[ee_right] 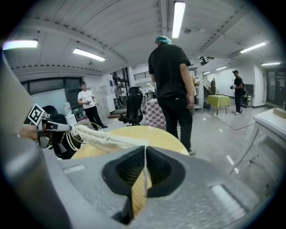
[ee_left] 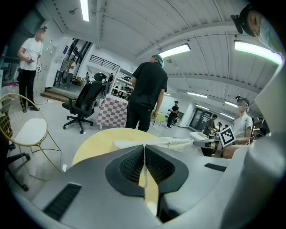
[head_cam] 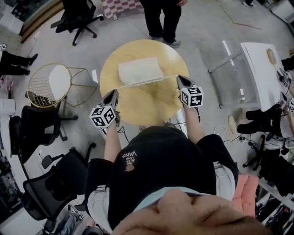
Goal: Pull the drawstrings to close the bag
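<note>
White bag [head_cam: 140, 71] between left tool [head_cam: 111, 94] and right tool [head_cam: 180, 79], both clamping drawstrings [head_cam: 119, 86].

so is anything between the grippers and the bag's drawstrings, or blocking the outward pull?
Nothing visible does. The left gripper and the right gripper are each already shut on the drawstring, which runs straight over the table from the bag.

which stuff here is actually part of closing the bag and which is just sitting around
Part of the job:
- white bag
- its drawstrings, pinched by the left gripper and the right gripper
- round table under the bag

Just around:
- gold wire chair
- black office chair
- standing person
- checkered board
</note>
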`<action>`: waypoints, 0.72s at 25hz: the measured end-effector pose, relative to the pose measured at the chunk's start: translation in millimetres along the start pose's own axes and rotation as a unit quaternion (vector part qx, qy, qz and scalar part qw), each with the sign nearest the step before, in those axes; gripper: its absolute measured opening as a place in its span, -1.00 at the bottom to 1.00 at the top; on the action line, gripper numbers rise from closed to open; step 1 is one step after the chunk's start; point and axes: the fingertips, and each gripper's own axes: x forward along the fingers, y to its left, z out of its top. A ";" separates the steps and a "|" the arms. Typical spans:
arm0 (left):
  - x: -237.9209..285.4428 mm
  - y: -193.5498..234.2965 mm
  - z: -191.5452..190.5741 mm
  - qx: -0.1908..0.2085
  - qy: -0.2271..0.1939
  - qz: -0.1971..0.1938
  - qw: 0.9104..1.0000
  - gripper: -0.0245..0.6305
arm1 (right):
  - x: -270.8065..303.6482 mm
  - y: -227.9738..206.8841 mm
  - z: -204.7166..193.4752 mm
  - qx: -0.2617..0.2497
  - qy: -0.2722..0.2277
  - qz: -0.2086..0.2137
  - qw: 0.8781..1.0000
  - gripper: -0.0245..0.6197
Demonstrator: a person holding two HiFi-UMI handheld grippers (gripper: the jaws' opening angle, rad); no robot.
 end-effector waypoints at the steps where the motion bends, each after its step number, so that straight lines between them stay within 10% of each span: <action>1: 0.1 0.6 -0.3 -0.001 0.001 0.001 1.000 -0.88 | 0.5 -1.0 -0.5 0.002 0.001 -0.001 1.000 -0.91; 18: -9.8 11.8 -6.0 -0.022 0.000 0.011 1.000 -0.88 | 0.3 -18.3 -11.8 0.028 0.015 -0.024 0.999 -0.91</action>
